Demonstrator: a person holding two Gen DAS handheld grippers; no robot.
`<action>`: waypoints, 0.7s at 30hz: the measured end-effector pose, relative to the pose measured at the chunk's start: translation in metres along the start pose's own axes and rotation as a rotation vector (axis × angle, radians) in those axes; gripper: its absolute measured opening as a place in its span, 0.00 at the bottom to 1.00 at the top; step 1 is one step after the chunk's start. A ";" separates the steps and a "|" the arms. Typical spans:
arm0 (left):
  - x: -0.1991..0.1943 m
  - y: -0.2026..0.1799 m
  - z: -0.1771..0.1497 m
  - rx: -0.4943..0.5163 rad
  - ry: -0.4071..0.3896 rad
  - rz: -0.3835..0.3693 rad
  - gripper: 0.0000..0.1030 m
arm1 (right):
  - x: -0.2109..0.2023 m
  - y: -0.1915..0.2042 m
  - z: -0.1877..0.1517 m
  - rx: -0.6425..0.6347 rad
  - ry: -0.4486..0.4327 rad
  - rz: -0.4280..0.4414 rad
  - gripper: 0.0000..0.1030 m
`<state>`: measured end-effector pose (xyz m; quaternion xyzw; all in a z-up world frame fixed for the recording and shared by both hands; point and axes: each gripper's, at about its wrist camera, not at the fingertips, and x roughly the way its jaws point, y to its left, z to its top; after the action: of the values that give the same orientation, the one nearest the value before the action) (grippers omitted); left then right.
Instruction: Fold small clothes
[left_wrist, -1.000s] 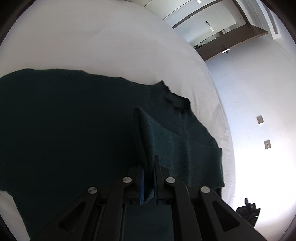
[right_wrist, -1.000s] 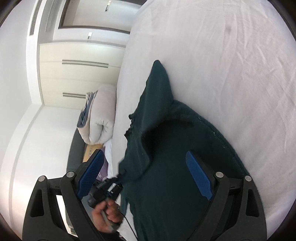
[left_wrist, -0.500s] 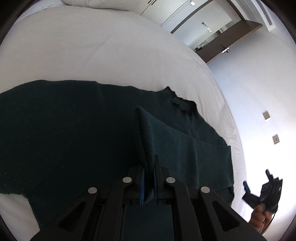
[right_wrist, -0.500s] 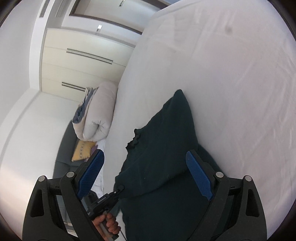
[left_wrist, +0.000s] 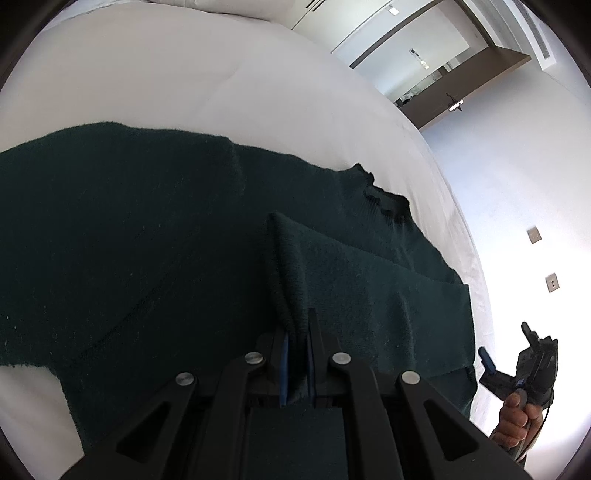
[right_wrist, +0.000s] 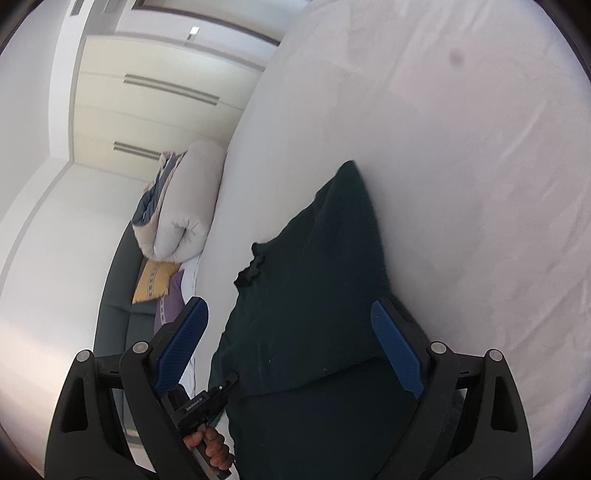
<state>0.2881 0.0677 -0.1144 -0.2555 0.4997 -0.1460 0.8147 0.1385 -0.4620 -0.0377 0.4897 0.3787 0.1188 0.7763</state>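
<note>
Left gripper (left_wrist: 297, 332) jaws clamped on dark green sweater (left_wrist: 147, 229) fold; right gripper (right_wrist: 291, 343) jaws wide, empty, above bed (right_wrist: 461, 147).

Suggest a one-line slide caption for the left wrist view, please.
Left gripper shut on a fold of the dark green sweater spread over the white bed.

Open bed ahead, sweater underfoot

Beyond my right fingers (right_wrist: 288, 347) the white bed (right_wrist: 461, 166) lies bare; the dark sweater (right_wrist: 314, 295) fills their gap, and rolled bedding (right_wrist: 184, 206) blocks their left.
</note>
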 end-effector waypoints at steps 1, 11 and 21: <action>0.002 0.001 0.000 -0.005 0.003 -0.003 0.07 | 0.007 0.000 0.000 -0.011 0.013 0.005 0.88; 0.001 0.013 0.004 -0.028 -0.003 -0.032 0.07 | 0.070 -0.013 0.031 0.007 0.118 0.039 0.88; -0.003 0.022 0.001 -0.023 -0.030 -0.070 0.09 | 0.103 -0.017 0.077 0.075 0.063 0.086 0.88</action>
<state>0.2874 0.0879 -0.1240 -0.2843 0.4798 -0.1650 0.8135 0.2598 -0.4647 -0.0826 0.5304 0.3858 0.1533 0.7392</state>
